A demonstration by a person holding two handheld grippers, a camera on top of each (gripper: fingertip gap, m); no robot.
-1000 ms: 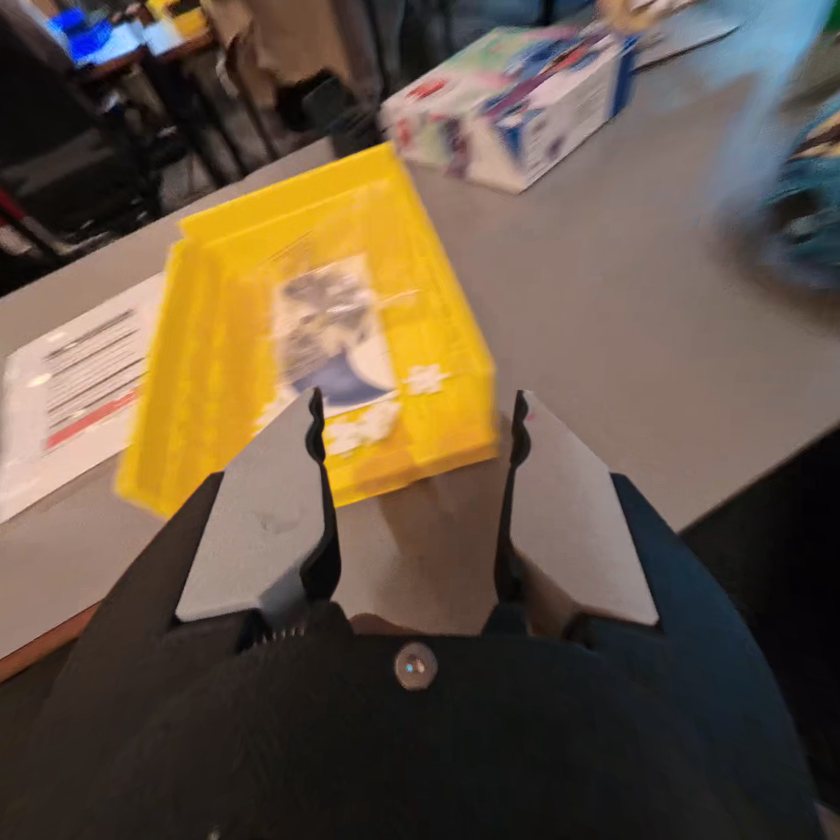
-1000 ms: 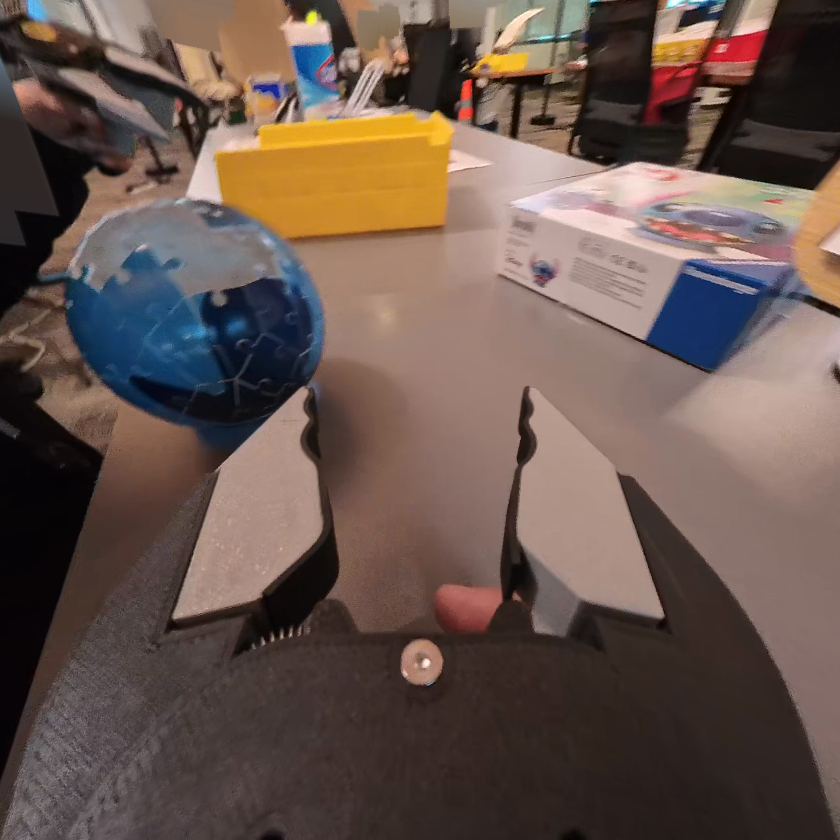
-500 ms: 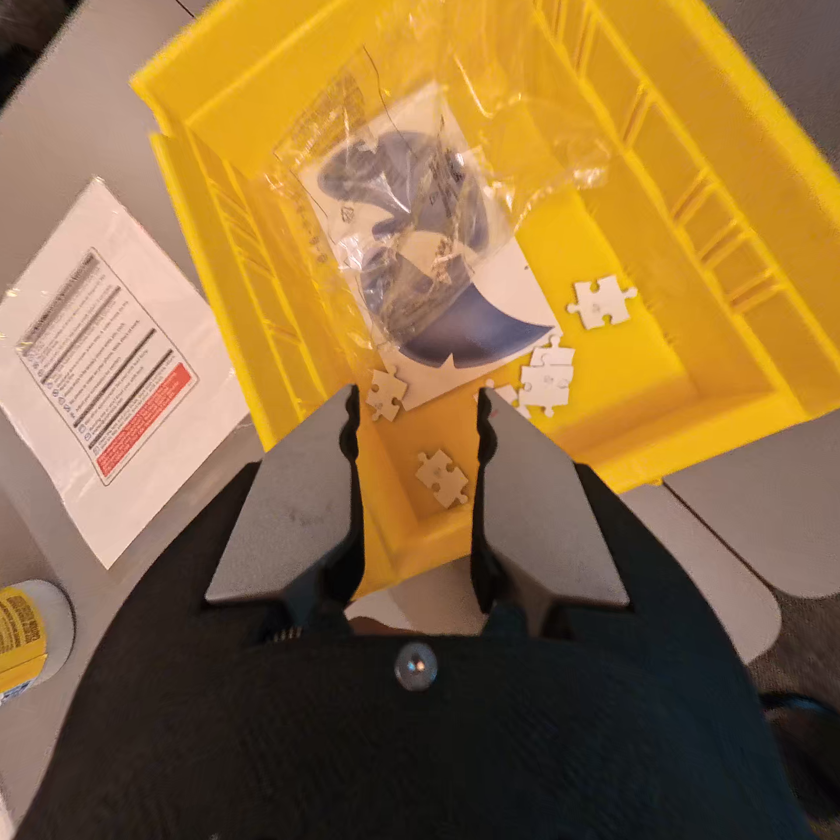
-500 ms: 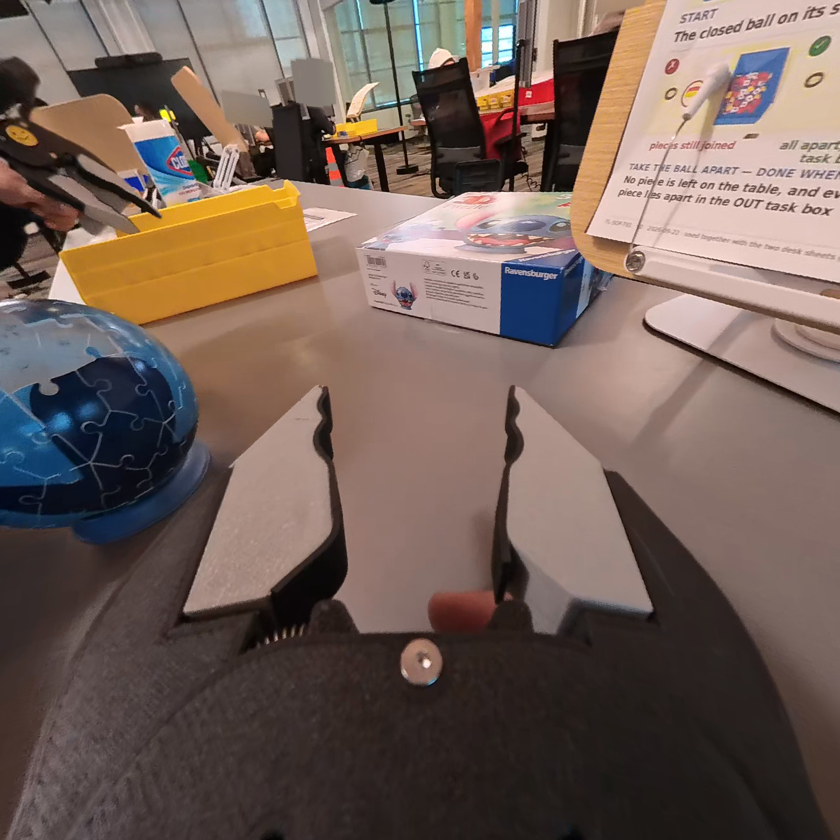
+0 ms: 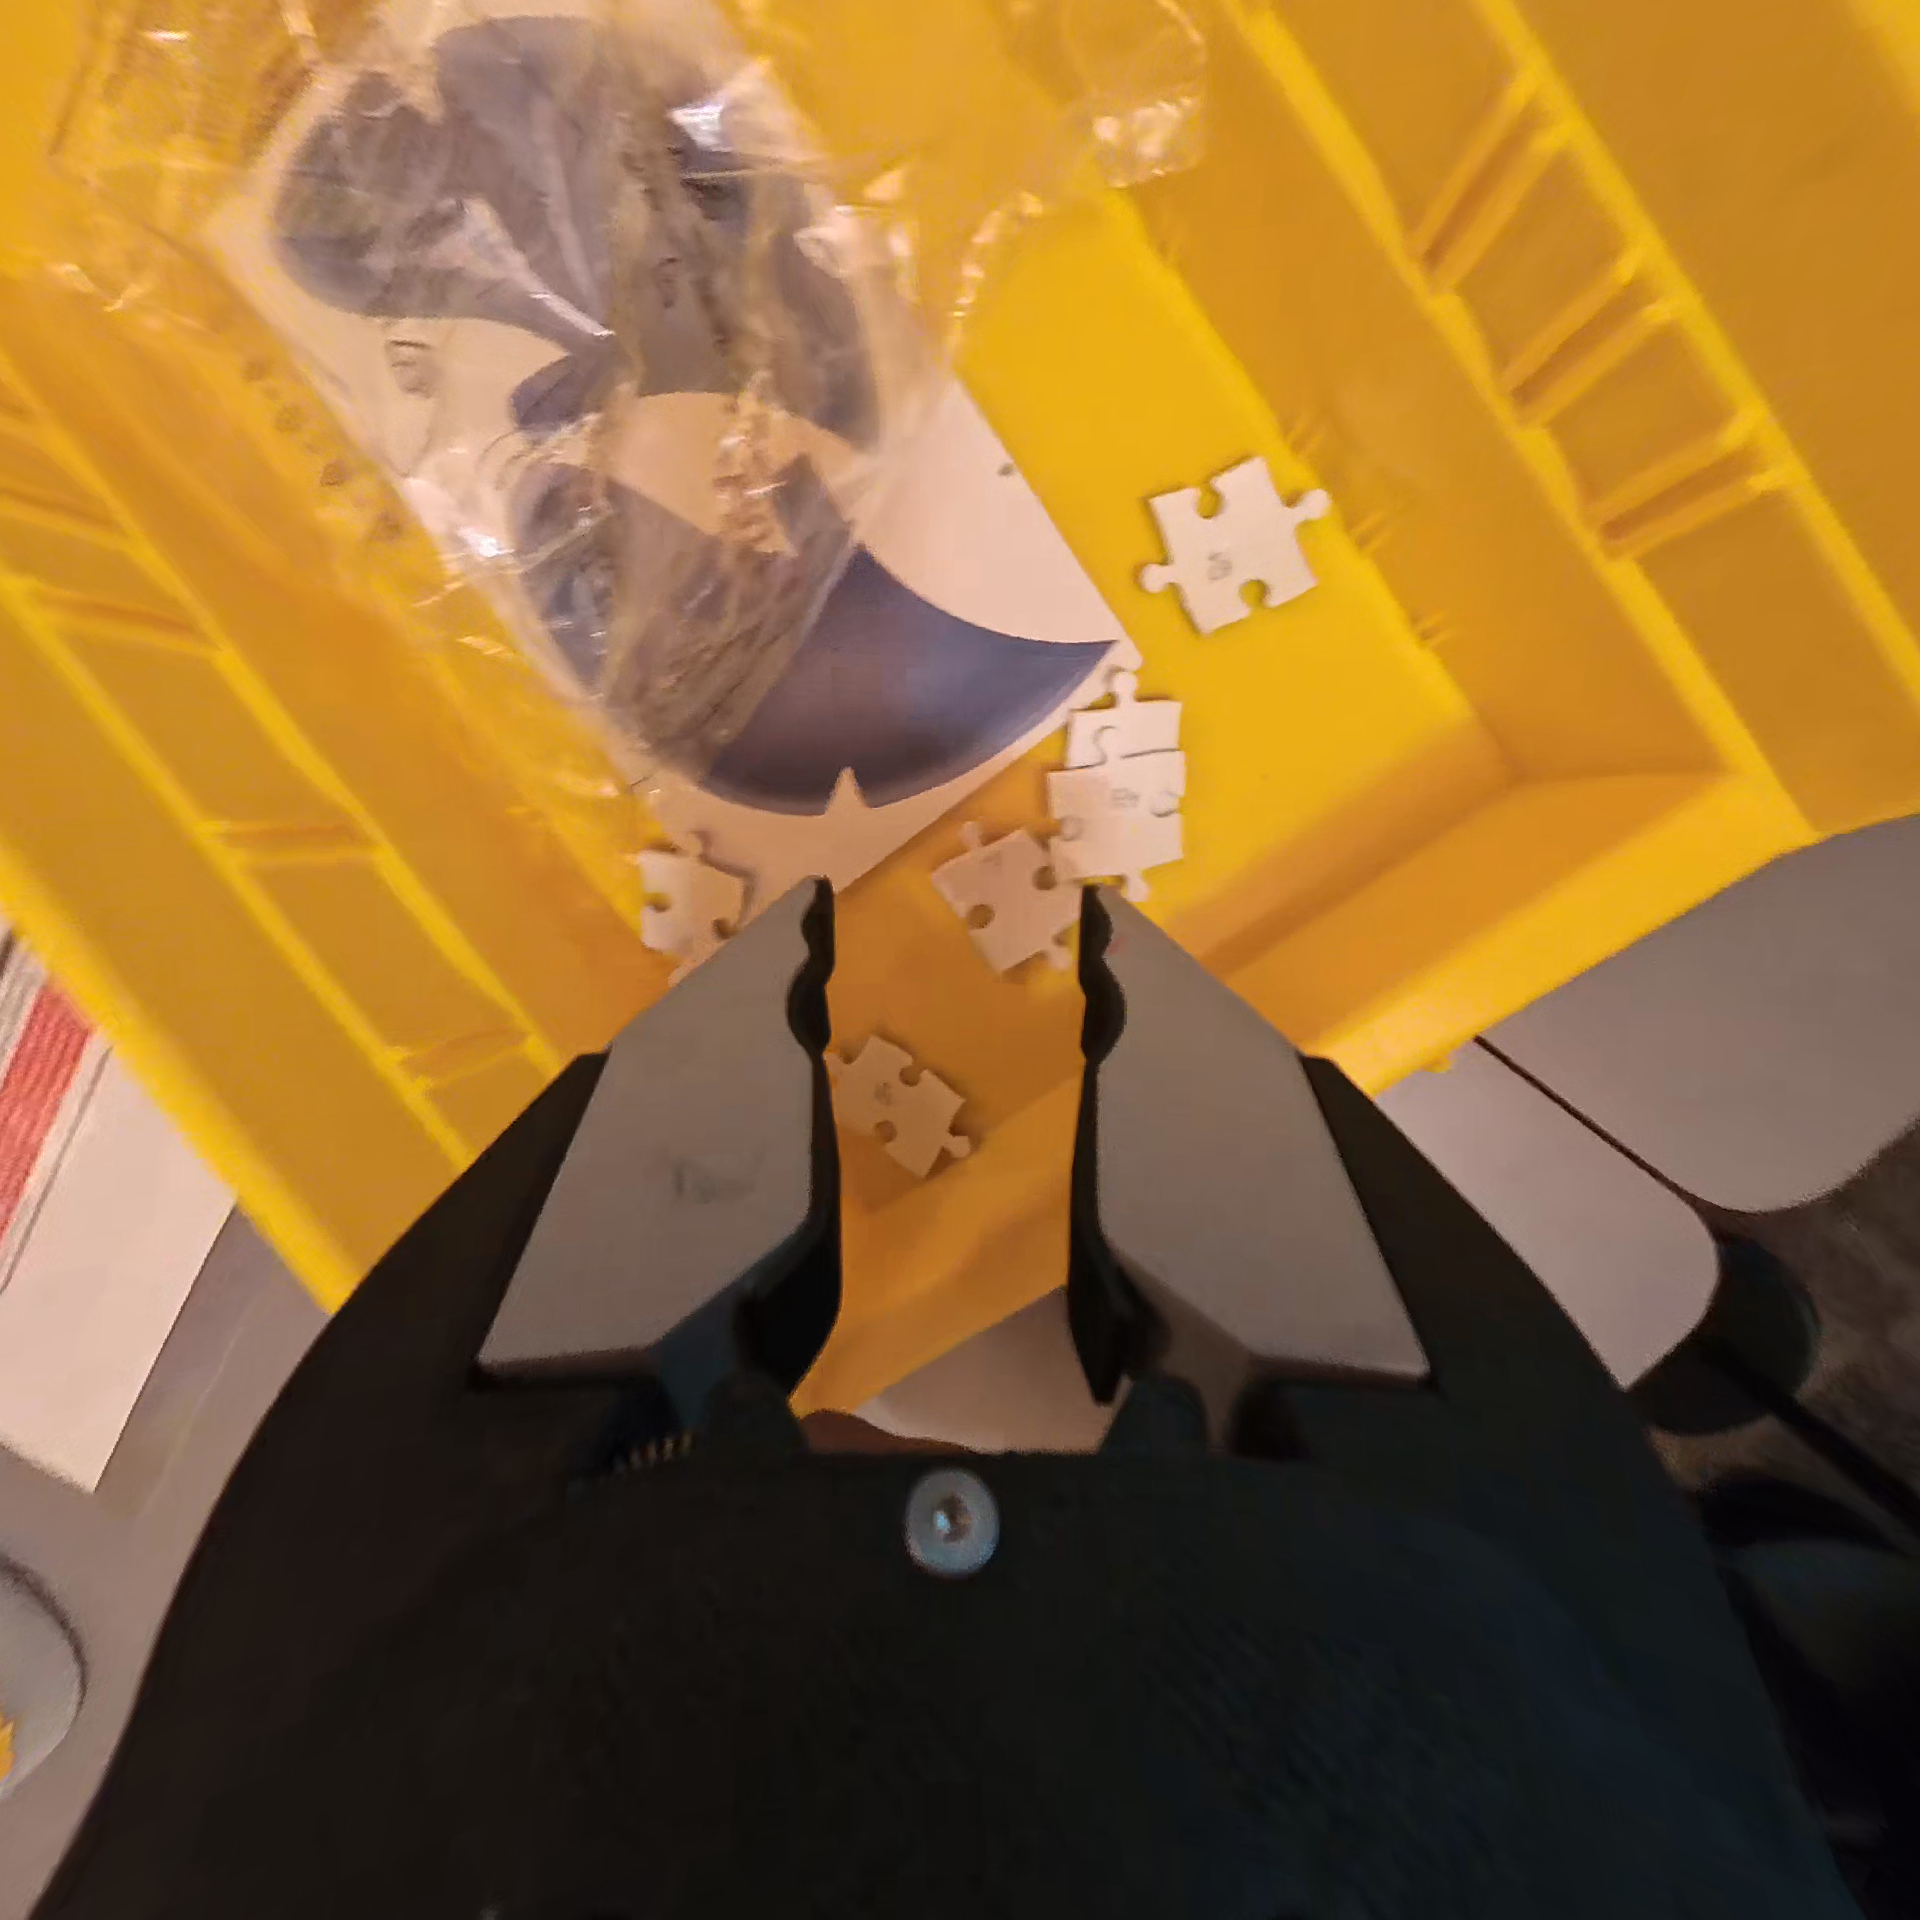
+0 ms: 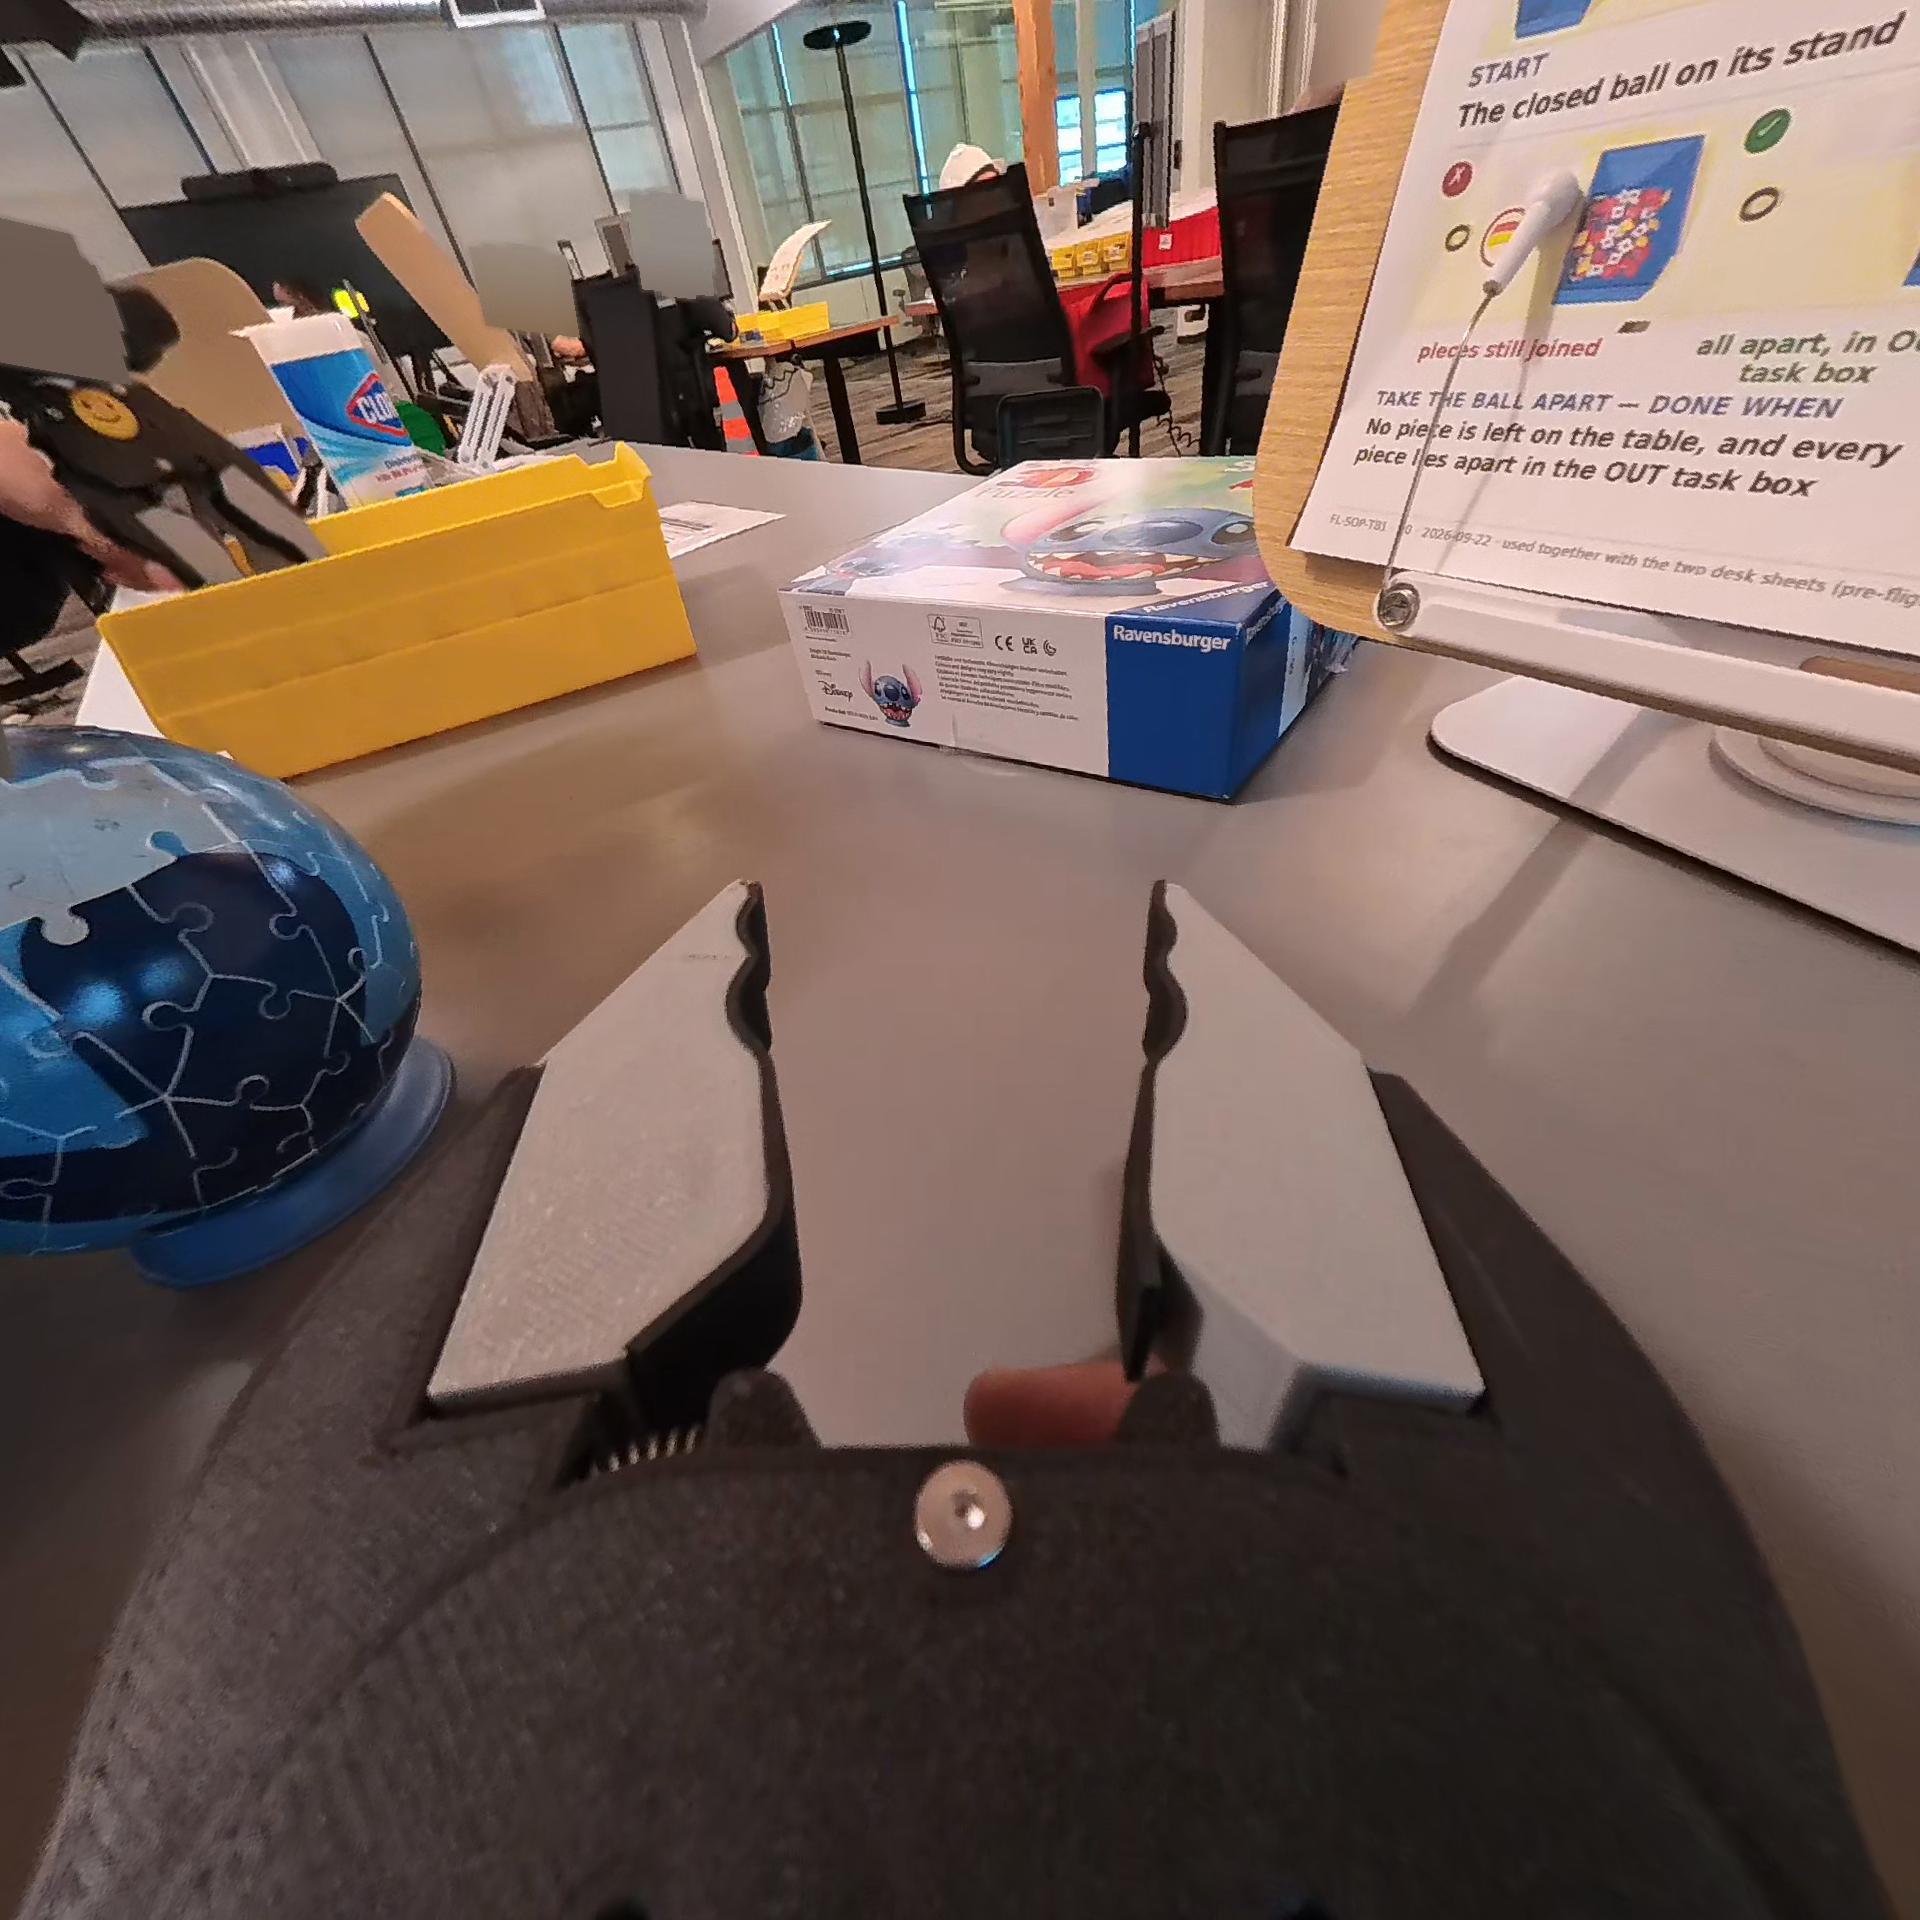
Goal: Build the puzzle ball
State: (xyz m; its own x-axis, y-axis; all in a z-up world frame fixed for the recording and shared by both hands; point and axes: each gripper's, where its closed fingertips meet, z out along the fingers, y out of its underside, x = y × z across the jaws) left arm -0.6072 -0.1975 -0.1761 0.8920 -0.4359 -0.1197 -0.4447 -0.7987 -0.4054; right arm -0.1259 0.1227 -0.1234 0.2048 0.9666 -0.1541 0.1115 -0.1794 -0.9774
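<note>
We're looking at a ball (image 6: pixel 177 997) mostly built on its stand on the table (image 6: pixel 935 831), w/ a gap up top; loose pieces (image 5: pixel 899 1103) are still waiting in the bin (image 5: pixel 1558 312). Vs 0.5 s ago, we're dropping the left claw (image 5: pixel 948 906) deeper into the bin, part open & empty over a piece, while the right claw (image 6: pixel 951 899) is idling, open & empty, beside the ball.

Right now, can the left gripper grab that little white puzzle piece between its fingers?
Probably yes. The left gripper is open over the yellow bin, and the puzzle piece lies flat and alone between its fingers, nothing covering it.
</note>
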